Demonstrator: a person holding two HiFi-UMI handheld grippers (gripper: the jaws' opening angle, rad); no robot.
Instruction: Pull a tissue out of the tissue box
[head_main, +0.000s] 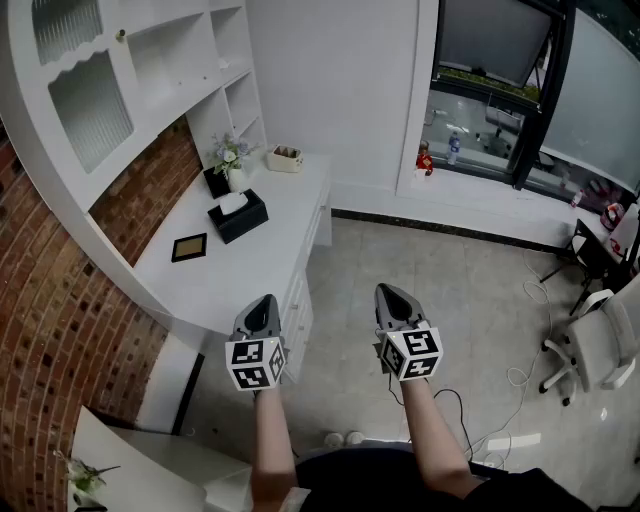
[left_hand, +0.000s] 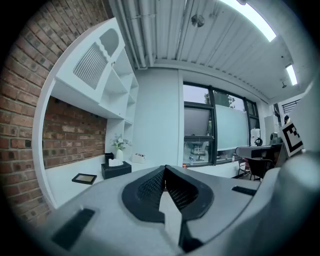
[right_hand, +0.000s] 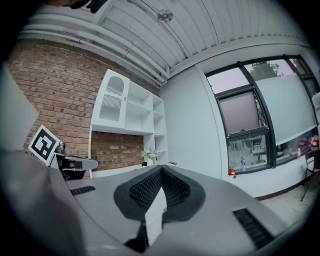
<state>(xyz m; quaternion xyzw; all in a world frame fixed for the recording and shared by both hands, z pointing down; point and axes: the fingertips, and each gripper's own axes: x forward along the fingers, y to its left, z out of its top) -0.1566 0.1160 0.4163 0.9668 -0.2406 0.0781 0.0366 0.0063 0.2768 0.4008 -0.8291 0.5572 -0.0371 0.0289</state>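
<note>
A black tissue box (head_main: 238, 216) with a white tissue (head_main: 233, 203) sticking out of its top stands on the white desk (head_main: 215, 285), near the back wall. In the left gripper view the tissue box (left_hand: 116, 169) is small and far off to the left. My left gripper (head_main: 263, 301) hovers over the desk's front corner, well short of the box, shut with nothing in it. My right gripper (head_main: 390, 292) is held beside it over the floor, also shut and empty. In both gripper views the jaws meet at the tips, for the left gripper (left_hand: 165, 168) and for the right gripper (right_hand: 161, 169).
A dark picture frame (head_main: 189, 247) lies on the desk in front of the box. A flower vase (head_main: 230, 162) and a small basket (head_main: 285, 158) stand behind it. Shelves rise along the brick wall. An office chair (head_main: 600, 345) and cables (head_main: 520, 375) are on the floor at right.
</note>
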